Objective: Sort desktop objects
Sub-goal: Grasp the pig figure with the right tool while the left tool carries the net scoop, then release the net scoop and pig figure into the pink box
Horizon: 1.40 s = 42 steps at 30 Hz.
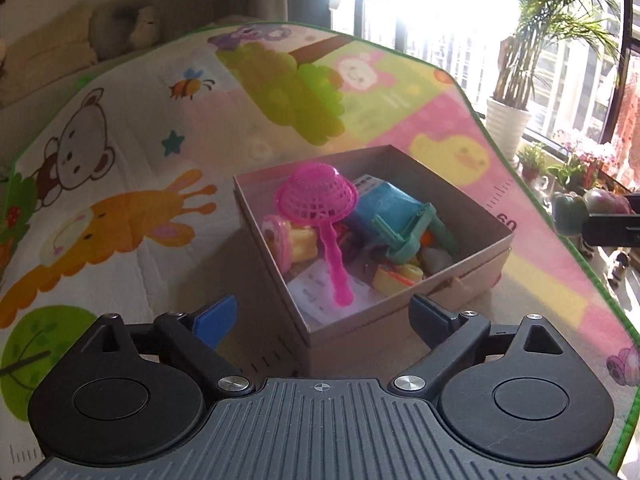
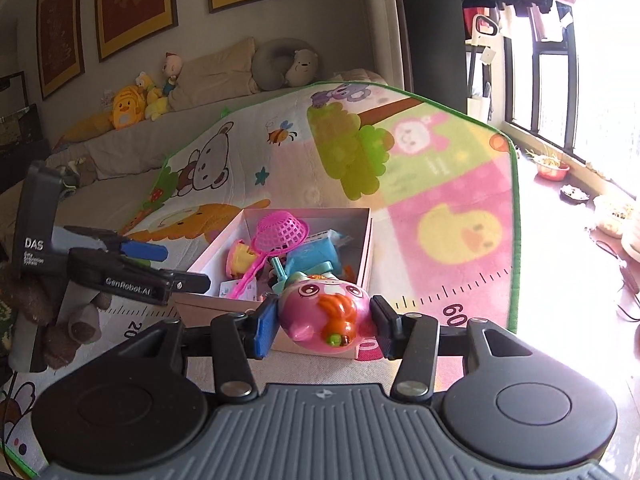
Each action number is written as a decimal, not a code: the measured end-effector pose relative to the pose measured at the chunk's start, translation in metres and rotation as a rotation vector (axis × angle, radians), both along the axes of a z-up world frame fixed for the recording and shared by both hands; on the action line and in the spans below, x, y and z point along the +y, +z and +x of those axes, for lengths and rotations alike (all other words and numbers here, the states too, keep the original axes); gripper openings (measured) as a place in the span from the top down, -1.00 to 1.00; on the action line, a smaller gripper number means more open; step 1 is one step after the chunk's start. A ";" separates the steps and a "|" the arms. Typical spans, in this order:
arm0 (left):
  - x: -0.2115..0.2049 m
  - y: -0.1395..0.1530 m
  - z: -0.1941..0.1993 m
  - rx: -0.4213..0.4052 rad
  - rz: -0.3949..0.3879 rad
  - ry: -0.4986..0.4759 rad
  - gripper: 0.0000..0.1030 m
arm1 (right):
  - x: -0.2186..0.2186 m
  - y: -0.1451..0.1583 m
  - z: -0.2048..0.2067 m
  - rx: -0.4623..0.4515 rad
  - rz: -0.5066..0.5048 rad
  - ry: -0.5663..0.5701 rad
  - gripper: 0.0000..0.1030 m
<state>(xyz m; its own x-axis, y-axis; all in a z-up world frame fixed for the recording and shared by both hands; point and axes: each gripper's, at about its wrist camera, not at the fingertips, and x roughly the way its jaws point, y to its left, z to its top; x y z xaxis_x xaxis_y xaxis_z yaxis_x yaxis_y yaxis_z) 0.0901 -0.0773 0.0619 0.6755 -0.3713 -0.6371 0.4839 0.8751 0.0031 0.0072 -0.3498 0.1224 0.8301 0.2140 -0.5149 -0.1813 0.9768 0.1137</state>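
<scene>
Two grippers hang near a box (image 2: pixel 362 240) on the play mat (image 2: pixel 452 184): the right gripper (image 2: pixel 323 322) has its jaws closed on a pink toy (image 2: pixel 324 312) just above the box's near wall. The left gripper (image 1: pixel 320 318), its jaws wide apart and holding nothing, faces the box's near corner. Inside, a pink strainer (image 1: pixel 316 200) lies over a blue truck (image 1: pixel 390 212) and other toys, with a sofa (image 2: pixel 120 148) of plush animals beyond the mat's far left edge

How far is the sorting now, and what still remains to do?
Mostly done: the box already holds the pink strainer and other toys. In hand: the right tongs grip a pink toy at the box's near edge, not yet dropped in. The left tongs are open and empty. No loose toys show on the mat.
</scene>
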 end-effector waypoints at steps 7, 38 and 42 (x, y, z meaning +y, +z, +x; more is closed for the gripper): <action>0.021 -0.016 -0.040 -0.019 -0.014 0.140 -0.99 | 0.045 0.004 0.068 0.049 0.084 0.085 0.06; 0.053 -0.064 -0.040 0.016 0.012 0.369 -1.00 | 0.099 -0.111 0.057 0.195 -0.131 -0.136 -1.00; 0.054 -0.065 -0.041 0.012 0.009 0.368 -1.00 | 0.103 -0.113 0.049 0.165 -0.122 -0.185 -1.00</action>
